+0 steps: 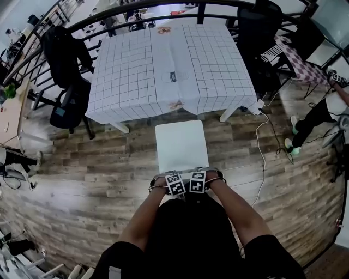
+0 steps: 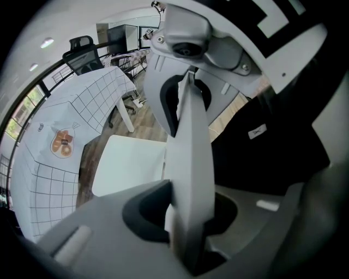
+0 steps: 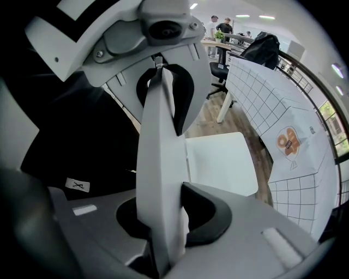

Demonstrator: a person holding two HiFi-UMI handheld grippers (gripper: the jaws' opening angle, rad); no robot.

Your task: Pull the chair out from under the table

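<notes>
The white chair (image 1: 181, 144) stands on the wood floor just in front of the table (image 1: 136, 65), which wears a white checked cloth; the seat is clear of the table's near edge. Both grippers point down at the chair's backrest, side by side against my body. The left gripper (image 1: 174, 183) is shut on the backrest's top edge (image 2: 191, 158), which runs upright between its jaws (image 2: 185, 218). My right gripper (image 1: 197, 182) clamps the same backrest (image 3: 158, 163) between its dark pads (image 3: 163, 218). The seat (image 2: 128, 163) (image 3: 221, 163) shows beyond each grip.
A black office chair (image 1: 68, 82) with a jacket stands left of the table, another (image 1: 262, 38) at the back right. A white cable (image 1: 262, 141) runs over the floor from a power strip (image 1: 256, 106). A person (image 1: 311, 117) is at the right. A black railing (image 1: 136, 8) curves behind.
</notes>
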